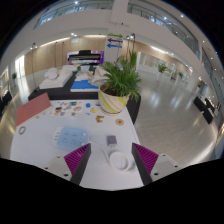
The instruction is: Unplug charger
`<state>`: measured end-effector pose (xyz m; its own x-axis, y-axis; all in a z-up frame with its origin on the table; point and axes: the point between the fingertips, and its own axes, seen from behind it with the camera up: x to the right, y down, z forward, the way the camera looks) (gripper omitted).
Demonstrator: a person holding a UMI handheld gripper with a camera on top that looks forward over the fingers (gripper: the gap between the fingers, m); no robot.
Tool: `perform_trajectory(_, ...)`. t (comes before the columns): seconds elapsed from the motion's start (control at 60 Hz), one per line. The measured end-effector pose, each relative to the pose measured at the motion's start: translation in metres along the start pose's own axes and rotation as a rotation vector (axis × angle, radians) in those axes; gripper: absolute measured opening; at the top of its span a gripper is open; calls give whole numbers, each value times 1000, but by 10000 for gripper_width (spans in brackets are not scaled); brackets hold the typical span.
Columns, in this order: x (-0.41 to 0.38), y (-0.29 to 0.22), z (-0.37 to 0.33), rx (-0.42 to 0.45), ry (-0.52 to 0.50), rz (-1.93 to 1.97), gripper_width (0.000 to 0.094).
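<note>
— Jaws first: how do they stand?
— Spread apart, grasping nothing. The gripper (109, 160) hangs over a white table (45, 140), its pink pads (78, 156) facing each other across bare tabletop.
— Anything between the fingers?
— A small white round thing (118, 158), possibly the charger; I cannot tell for sure. It lies on the table, clear of both fingers.
— And ahead of them?
— A light blue roundish object (68, 137) just beyond the left finger. Further on, a row of small items (75, 104), too small to name, and a red flat piece (30, 110) at the table's far left.
— Beyond that?
— A potted plant (120, 82) in a yellow pot at the far edge, with a sofa (58, 76) behind.
</note>
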<state>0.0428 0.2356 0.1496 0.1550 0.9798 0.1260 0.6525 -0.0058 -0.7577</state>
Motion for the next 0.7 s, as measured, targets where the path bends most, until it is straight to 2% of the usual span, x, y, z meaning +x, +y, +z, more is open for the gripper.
perform_trajectory(0.15, -6, 28, -131, -24, -38, 26, 848)
perform_trajectory(0.3, -13, 59, -191, -58, -82, 102, 854)
perform_trajectory(0.45, 0, 65, -209, -24, -45, 47, 852)
perform_trajectory(0.7, 11, 58, -195, -3, -15, 29, 854)
